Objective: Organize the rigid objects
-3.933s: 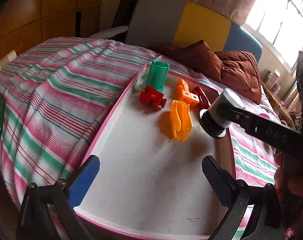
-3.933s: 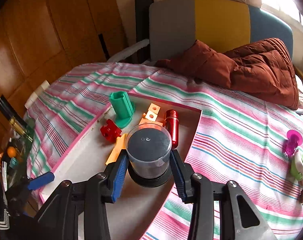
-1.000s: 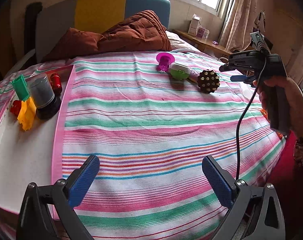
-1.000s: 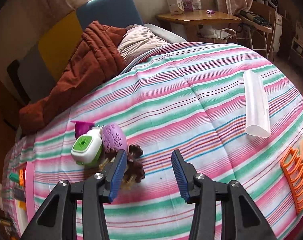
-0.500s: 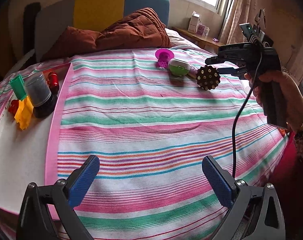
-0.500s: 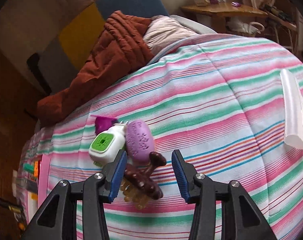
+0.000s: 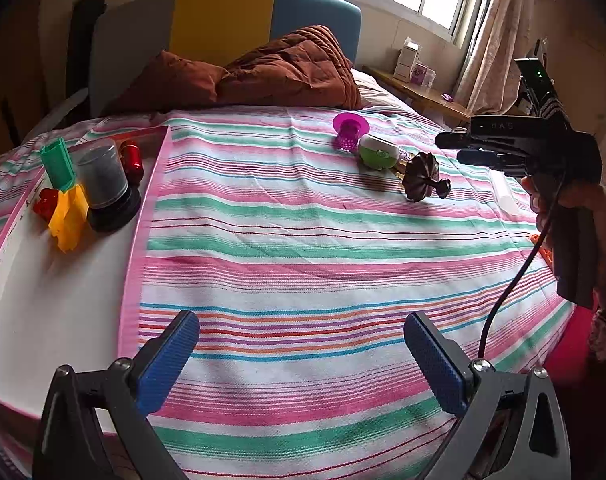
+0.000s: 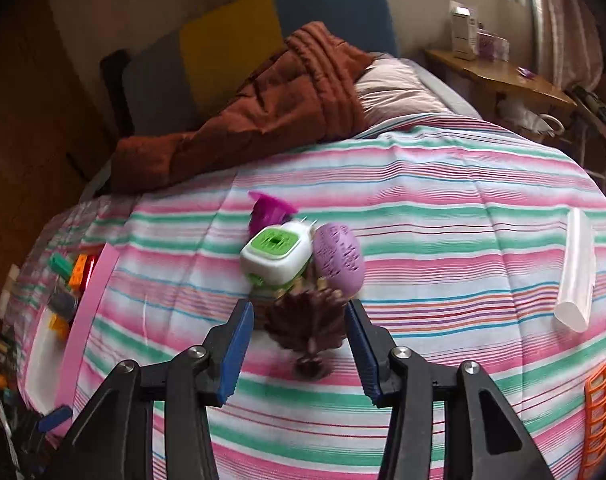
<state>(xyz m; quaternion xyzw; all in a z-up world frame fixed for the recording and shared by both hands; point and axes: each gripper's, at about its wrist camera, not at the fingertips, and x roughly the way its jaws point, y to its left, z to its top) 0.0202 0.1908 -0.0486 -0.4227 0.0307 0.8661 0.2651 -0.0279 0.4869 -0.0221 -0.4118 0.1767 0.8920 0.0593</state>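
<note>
A brown spiky brush with a knob handle [image 8: 305, 325] lies on the striped bedspread, between the open fingers of my right gripper [image 8: 299, 342]; it also shows in the left wrist view [image 7: 421, 176]. Behind it sit a green-and-white box [image 8: 275, 256], a purple oval [image 8: 338, 257] and a magenta cup [image 8: 269, 209]. My left gripper [image 7: 301, 354] is open and empty over the bedspread. A white tray with a pink rim [image 7: 143, 216] at the left holds a grey jar [image 7: 103, 178], a green piece [image 7: 58, 164], a yellow piece [image 7: 67, 216] and red pieces.
A brown quilt [image 7: 263, 74] lies at the head of the bed. A white tube [image 8: 576, 270] and an orange rack [image 8: 601, 412] lie at the right. A wooden bedside table [image 8: 499, 74] stands by the window.
My right gripper has moved from the tray, where it left the grey jar, across the bed and closed in around the brown brush. The left view has swung right.
</note>
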